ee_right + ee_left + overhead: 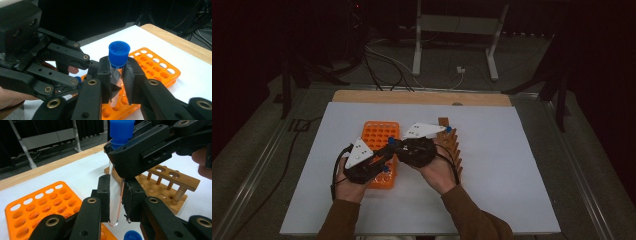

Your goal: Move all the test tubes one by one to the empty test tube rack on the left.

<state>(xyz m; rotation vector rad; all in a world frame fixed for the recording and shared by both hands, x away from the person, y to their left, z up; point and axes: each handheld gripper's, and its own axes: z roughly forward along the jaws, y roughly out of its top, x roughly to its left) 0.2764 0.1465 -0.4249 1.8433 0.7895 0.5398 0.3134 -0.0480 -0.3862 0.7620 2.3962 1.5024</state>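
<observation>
My left gripper (115,202) and right gripper (117,80) both clamped the clear blue-capped plastic tube (115,195) — held upright, I think above the orange plastic rack (379,145), beside the wooden rack (452,145).

a lab: test-tube racks (380,136), cabled floor.

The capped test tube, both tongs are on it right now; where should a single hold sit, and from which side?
Grip the clear glass body of the test tube just under its blue cap, coming level from the side. The tube stands upright, and the wider cap forms a lip that stops slipping. The right tongs already clamp there; the left tongs pinch lower down.
</observation>
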